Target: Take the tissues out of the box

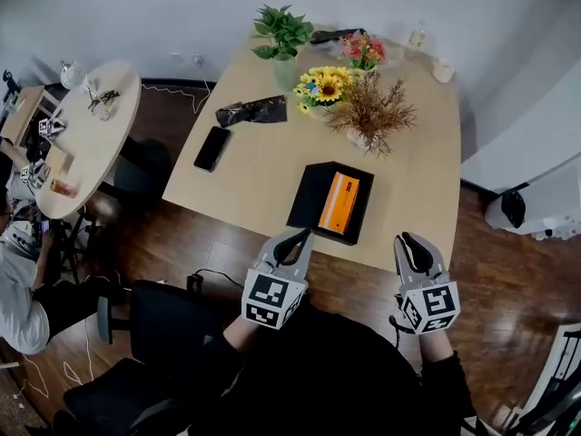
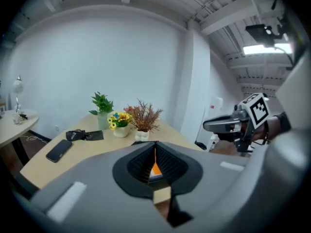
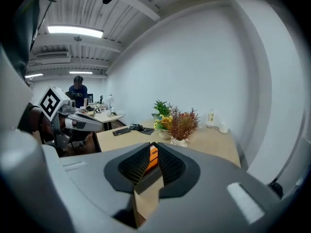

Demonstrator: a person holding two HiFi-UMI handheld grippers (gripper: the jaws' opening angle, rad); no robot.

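Observation:
An open black box (image 1: 309,203) lies on the wooden table (image 1: 263,180) near its front edge, with an orange tissue pack (image 1: 341,203) inside. My left gripper (image 1: 300,237) hovers just in front of the box's near left corner, jaws shut and empty. Over the table's front edge, right of the box, my right gripper (image 1: 406,241) has its jaws a narrow gap apart with nothing between them. The left gripper view looks past its jaw tips (image 2: 155,154) at the orange pack (image 2: 155,170). The right gripper view shows the pack (image 3: 153,155) beyond its jaws (image 3: 152,159).
Behind the box stand a dried plant (image 1: 372,112), a sunflower vase (image 1: 325,84), a green plant (image 1: 283,39) and pink flowers (image 1: 363,51). A phone (image 1: 211,147) and a black pouch (image 1: 252,111) lie at the left. A round table (image 1: 91,143) and a seated person (image 1: 18,289) are far left.

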